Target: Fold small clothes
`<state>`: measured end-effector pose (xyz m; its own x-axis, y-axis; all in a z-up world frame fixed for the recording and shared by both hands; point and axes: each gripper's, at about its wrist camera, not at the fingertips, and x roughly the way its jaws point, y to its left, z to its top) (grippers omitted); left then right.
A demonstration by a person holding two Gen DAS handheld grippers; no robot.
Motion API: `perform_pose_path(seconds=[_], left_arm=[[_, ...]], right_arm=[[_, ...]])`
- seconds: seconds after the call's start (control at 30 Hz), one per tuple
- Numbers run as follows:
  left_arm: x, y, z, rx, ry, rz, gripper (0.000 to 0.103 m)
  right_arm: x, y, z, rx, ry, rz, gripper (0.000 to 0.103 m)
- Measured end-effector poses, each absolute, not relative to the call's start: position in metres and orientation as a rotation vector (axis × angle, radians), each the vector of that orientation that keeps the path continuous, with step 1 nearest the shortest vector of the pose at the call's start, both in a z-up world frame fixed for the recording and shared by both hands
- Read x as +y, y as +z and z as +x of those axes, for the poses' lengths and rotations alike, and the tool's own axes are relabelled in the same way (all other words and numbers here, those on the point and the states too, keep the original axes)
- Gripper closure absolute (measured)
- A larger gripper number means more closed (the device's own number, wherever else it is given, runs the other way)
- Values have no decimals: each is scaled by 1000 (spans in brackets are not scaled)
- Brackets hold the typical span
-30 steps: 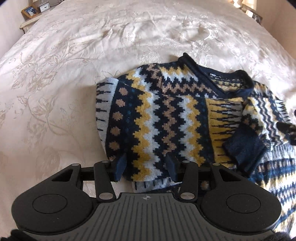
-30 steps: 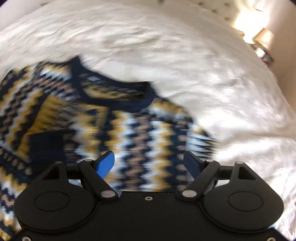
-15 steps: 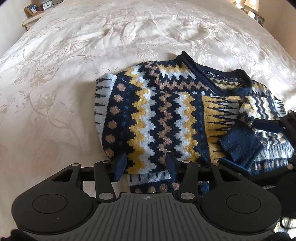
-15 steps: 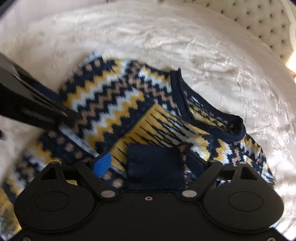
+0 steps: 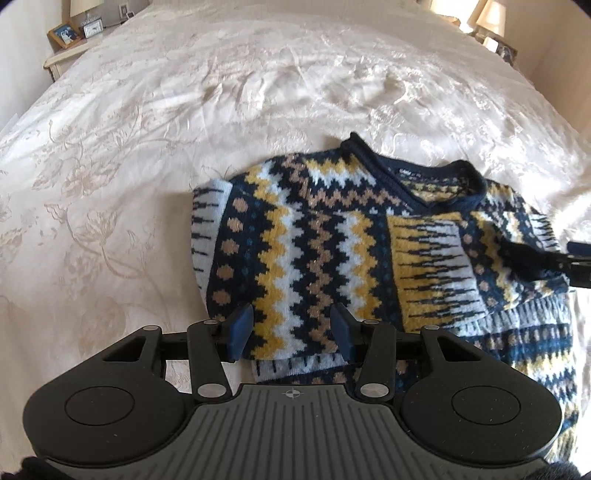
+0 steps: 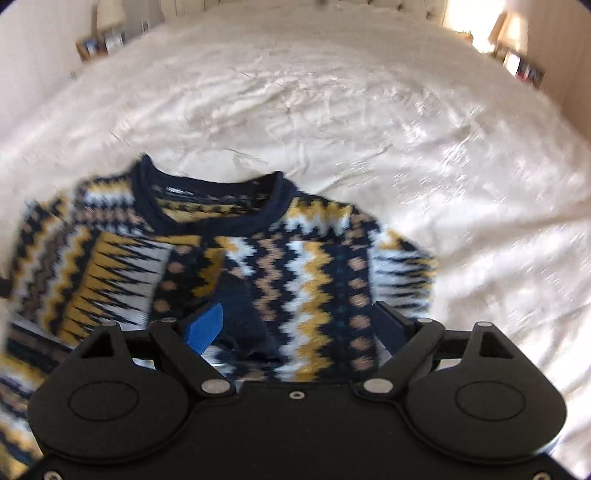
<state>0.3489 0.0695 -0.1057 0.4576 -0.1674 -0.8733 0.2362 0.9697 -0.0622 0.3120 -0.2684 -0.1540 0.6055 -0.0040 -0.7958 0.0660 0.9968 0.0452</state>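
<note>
Patterned knit sweater (image 5: pixel 332 258) spread partly folded on cream bed (image 5: pixel 184 110), left gripper (image 5: pixel 291 332) fingers parted above hem, right gripper (image 6: pixel 295 325) fingers spread wide, grasping nothing

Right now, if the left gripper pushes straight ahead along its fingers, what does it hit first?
Probably the sweater: the open left gripper points at its folded body near the hem, with nothing between. Height above the fabric is unclear.

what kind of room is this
Most likely a bedroom. The sweater lies on a wide bed with a cream floral bedspread. A bedside table at the far corner holds a framed photo and a small clock, and a lamp stands at the other corner.
</note>
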Motion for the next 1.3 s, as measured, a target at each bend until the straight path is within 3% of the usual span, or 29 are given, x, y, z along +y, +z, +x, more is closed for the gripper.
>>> perform_pose_path(seconds=[0.17,0.37,0.63,0.77,0.87,0.97,1.0,1.03,1.3], left_arm=[[71,-100,346,1051,-254,90,58],[82,-92,344,1019,-232,76,58],[89,-101,351,1040,-190,62,58],[94,-101,348,1042,-184,72,58],[98,-102,347,1046,-173,75,58],[102,-101,346,1047,-158,67,58],[103,-100,346,1044,-155,65,58],[104,-100,346,1042,-152,66,58],[99,-92,353,1013,-165,77,58]], right_arm=[[-269,-157,312,895,8,140,16],[-281,-128,297,709,-87,158,15],[-282,-155,318,857,-1,66,15],[-300,-175,336,932,-42,168,16],[-308,-189,344,983,-14,228,40],[-316,-197,348,1019,8,313,55],[-318,-196,348,1021,5,344,79],[-320,-195,348,1022,0,372,87],[-300,-116,333,841,60,229,89]])
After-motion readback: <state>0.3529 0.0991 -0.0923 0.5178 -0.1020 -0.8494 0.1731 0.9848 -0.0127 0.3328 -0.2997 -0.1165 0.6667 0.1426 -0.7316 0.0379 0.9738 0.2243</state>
